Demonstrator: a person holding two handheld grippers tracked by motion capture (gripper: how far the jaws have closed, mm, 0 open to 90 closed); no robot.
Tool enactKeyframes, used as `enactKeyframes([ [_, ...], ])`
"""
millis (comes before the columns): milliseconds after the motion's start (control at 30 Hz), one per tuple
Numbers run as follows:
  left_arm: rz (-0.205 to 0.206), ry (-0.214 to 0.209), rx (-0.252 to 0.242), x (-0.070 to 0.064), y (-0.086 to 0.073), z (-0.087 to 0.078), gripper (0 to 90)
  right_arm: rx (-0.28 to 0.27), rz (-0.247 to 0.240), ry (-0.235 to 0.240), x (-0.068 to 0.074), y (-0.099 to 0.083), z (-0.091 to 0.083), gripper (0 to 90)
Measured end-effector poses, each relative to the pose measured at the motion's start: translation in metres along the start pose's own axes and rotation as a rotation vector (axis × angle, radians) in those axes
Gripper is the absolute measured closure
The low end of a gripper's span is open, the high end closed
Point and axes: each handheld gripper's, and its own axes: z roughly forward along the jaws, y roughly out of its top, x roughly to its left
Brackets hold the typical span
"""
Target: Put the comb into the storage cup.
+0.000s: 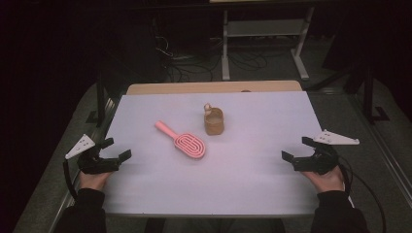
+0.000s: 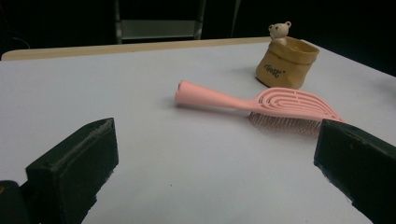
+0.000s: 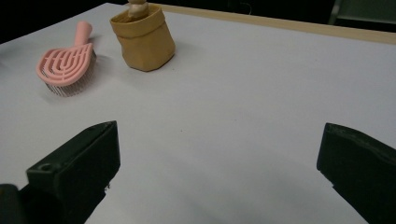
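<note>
A pink hairbrush (image 1: 183, 141) (image 2: 261, 102) (image 3: 67, 58) lies bristles down near the middle of the white table (image 1: 262, 121), handle toward the far left. Just behind it stands a tan bag-shaped pot (image 1: 214, 122) (image 2: 286, 62) (image 3: 144, 41) with a small bear figure on its rim. My left gripper (image 1: 116, 148) (image 2: 215, 172) rests at the table's left edge, open, nothing between its jaws. My right gripper (image 1: 297, 148) (image 3: 219, 172) rests at the right edge, open and empty too. Both point inward toward the brush and pot.
A wooden strip (image 1: 214, 87) runs along the table's far edge. Beyond it, on the dark floor, are a white metal frame (image 1: 265, 29) and loose cables (image 1: 194, 60). Dark stands flank the table on both sides.
</note>
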Motion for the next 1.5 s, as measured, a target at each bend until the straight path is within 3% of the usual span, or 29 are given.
enactKeyframes([
  [800, 0.013, -0.016, 0.024, -0.008, 0.001, 0.000, 0.0, 0.030, -0.015, 0.003, 0.003, -0.001, 0.004, 0.0],
  [933, 0.030, -0.014, 0.061, -0.011, 0.001, 0.006, 0.0, 0.031, -0.019, 0.004, 0.003, -0.001, 0.005, 0.0],
  [967, 0.055, -0.004, 0.079, -0.013, 0.004, 0.008, 0.0, 0.033, -0.020, 0.005, 0.003, -0.001, 0.005, 0.0],
  [1133, 0.061, -0.017, 0.097, -0.014, 0.010, 0.012, 0.0, 0.037, -0.022, 0.005, 0.003, -0.001, 0.006, 0.0],
  [1500, 0.133, -0.038, 0.140, -0.009, 0.038, 0.014, 0.0, 0.041, -0.015, -0.005, 0.002, -0.002, 0.005, 0.0],
])
